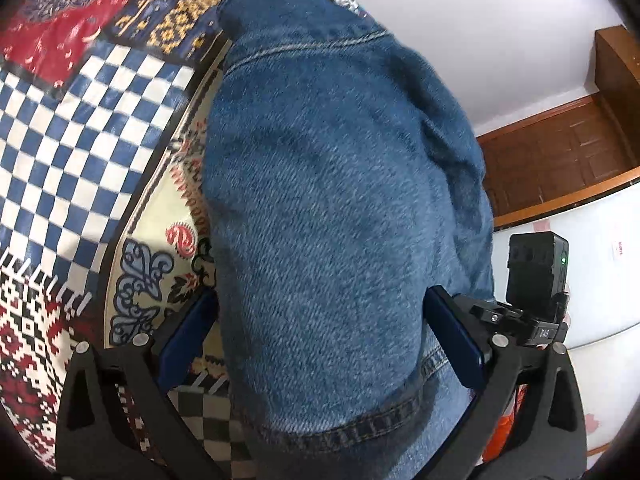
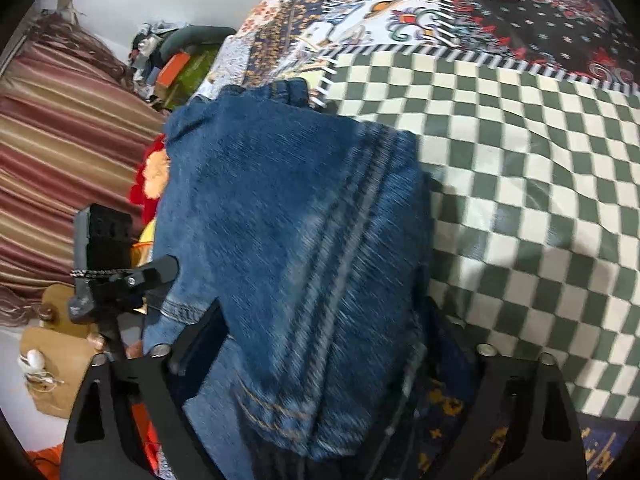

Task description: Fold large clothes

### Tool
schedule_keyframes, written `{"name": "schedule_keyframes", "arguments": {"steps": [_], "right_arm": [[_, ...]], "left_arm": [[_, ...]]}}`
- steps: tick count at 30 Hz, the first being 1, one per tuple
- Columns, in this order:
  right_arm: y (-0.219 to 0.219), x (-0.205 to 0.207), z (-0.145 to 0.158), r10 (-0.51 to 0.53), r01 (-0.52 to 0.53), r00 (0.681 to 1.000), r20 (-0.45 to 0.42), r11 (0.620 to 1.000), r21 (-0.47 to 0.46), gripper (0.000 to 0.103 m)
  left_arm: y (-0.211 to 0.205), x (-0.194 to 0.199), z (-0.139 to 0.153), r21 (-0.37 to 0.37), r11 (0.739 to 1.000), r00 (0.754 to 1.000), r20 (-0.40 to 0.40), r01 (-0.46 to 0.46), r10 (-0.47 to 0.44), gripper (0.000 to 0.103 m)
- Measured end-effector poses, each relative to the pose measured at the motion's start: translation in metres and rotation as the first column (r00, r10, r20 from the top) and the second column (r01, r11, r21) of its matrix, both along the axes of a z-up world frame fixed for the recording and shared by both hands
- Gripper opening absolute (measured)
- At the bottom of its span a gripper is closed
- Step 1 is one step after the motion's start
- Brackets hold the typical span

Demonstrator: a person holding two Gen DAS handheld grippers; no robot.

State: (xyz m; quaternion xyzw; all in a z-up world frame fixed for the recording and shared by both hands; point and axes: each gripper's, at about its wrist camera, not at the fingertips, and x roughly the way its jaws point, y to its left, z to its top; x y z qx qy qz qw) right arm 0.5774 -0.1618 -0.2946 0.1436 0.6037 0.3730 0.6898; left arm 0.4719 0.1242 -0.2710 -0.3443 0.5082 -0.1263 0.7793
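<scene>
A blue denim garment point(image 1: 332, 200) is bunched up over a patchwork bedspread point(image 1: 80, 128). In the left wrist view it fills the middle and lies between the two blue-padded fingers point(image 1: 456, 336) of my left gripper point(image 1: 320, 320), whose jaws stand wide on either side of the thick fold. In the right wrist view the same denim point(image 2: 288, 240), with stitched seams, drapes over and between the fingers of my right gripper point(image 2: 320, 340). The right fingertips are hidden under the cloth.
The bedspread shows blue-white checks on the left and green-white checks point(image 2: 520, 180) on the right. A wooden door point(image 1: 560, 160) and white wall are beyond the bed. Striped curtains point(image 2: 60, 160) and cluttered items point(image 2: 172, 68) stand beside the bed.
</scene>
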Motion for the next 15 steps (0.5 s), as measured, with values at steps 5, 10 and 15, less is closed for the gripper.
{"name": "schedule_keyframes", "arguments": {"steps": [5,10,15], "right_arm": [[0.008,-0.002,0.007,-0.014,0.015,1.000,0.016,1.000,-0.017,0.075],[0.005,-0.013,0.027,-0.025,0.027,0.998,0.061,0.999,-0.033,0.052],[0.010,-0.030,0.061,-0.009,0.015,0.991,0.137,0.999,-0.038,0.037]], "left_arm": [[0.000,0.003,0.012,0.006,1.000,1.000,0.013,-0.018,0.018,0.093],[-0.014,0.002,0.030,0.083,0.997,0.999,0.035,-0.006,0.003,0.075],[-0.022,-0.009,0.065,0.137,0.991,0.996,0.090,0.002,-0.015,0.068]]}}
